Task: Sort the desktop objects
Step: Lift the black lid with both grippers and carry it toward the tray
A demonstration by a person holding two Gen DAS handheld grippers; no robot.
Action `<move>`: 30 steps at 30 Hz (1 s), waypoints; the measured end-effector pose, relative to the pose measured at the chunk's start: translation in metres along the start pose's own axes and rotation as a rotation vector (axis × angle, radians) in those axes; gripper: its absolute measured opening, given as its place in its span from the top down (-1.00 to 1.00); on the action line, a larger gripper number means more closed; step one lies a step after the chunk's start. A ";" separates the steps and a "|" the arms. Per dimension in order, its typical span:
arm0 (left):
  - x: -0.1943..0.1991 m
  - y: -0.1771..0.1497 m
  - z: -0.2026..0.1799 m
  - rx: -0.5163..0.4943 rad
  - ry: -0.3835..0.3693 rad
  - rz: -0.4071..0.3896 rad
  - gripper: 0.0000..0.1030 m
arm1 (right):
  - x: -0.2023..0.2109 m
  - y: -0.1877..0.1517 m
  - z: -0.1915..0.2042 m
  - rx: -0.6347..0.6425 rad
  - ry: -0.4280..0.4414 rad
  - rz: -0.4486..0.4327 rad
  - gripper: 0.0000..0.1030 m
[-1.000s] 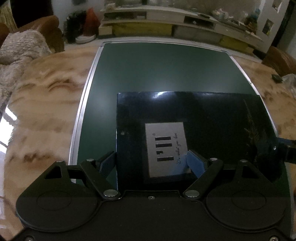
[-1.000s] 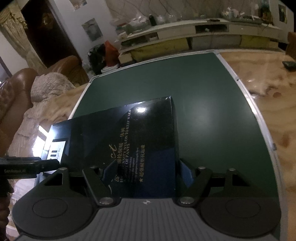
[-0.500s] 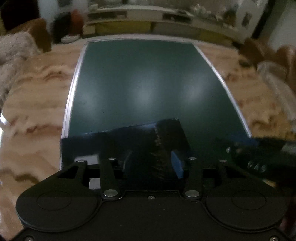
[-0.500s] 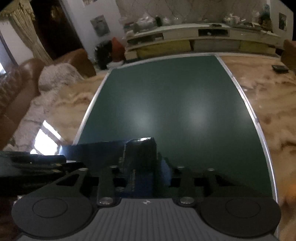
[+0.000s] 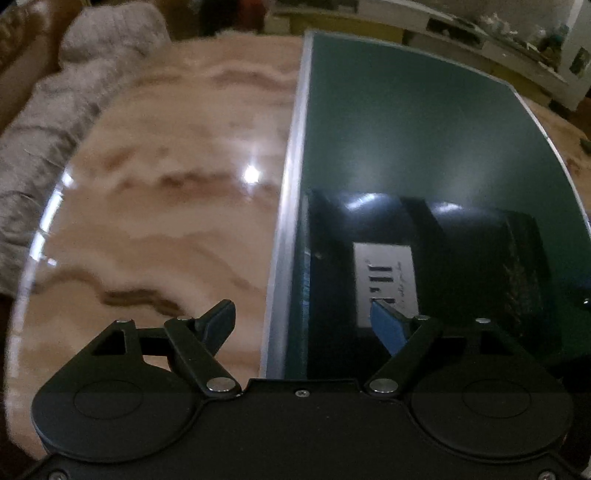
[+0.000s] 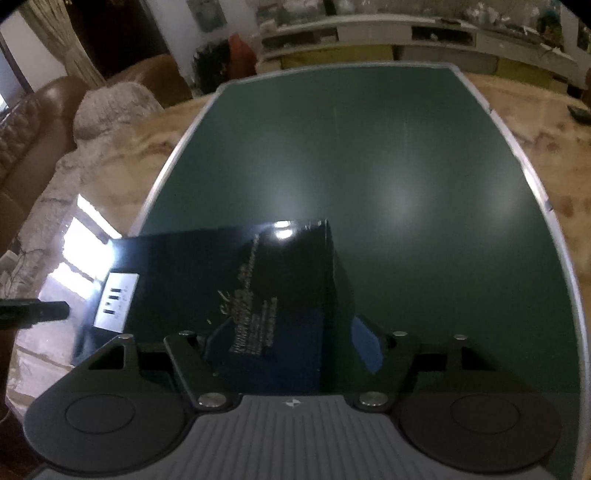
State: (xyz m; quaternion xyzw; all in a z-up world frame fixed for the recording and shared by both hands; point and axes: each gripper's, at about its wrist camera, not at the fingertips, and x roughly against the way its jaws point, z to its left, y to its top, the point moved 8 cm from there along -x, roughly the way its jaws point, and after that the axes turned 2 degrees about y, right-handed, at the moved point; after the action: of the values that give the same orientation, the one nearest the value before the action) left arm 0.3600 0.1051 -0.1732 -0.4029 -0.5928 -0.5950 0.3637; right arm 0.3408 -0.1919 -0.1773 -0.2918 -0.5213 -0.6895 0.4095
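A long glossy black box (image 6: pixel 236 280) with gold lettering and a white label (image 5: pixel 384 280) lies on the near left part of the green mat (image 6: pixel 369 155). In the left wrist view my left gripper (image 5: pixel 304 323) hovers over the box's left end. Its jaws are opening; one finger is over the marble and the blue pad (image 5: pixel 388 326) is over the label, neither pressing. My right gripper (image 6: pixel 288 345) straddles the box's right end (image 6: pixel 332 295), jaws opening, with no pad pressing on it. The left gripper's tip (image 6: pixel 37 312) shows at the far left of the right wrist view.
The mat has a silver rim (image 5: pixel 288 206) and lies on a glossy marble table (image 5: pixel 166 192). A fuzzy grey throw (image 6: pixel 110 107) on a brown sofa (image 6: pixel 44 107) borders the table's left side. Low shelves (image 6: pixel 406 33) stand at the back. A small dark object (image 6: pixel 579 112) sits far right.
Both grippers' jaws narrowed half a second ago and have widened again. The left wrist view has swung left, so the marble now fills its left half. The box still rests on the mat.
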 end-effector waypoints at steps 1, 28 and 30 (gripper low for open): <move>-0.006 -0.003 -0.005 -0.003 -0.009 0.002 -0.56 | -0.005 -0.002 -0.001 -0.006 0.003 0.008 -0.43; 0.001 0.003 -0.035 -0.008 -0.101 -0.037 -0.38 | -0.007 -0.001 0.002 -0.035 0.094 -0.009 -0.47; 0.010 0.004 -0.039 -0.013 -0.104 -0.036 -0.38 | 0.002 0.003 0.002 -0.036 0.090 -0.019 -0.47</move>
State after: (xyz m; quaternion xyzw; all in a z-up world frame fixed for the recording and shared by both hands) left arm 0.3582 0.0662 -0.1615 -0.4248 -0.6142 -0.5837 0.3189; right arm 0.3423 -0.1910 -0.1732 -0.2630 -0.4927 -0.7152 0.4203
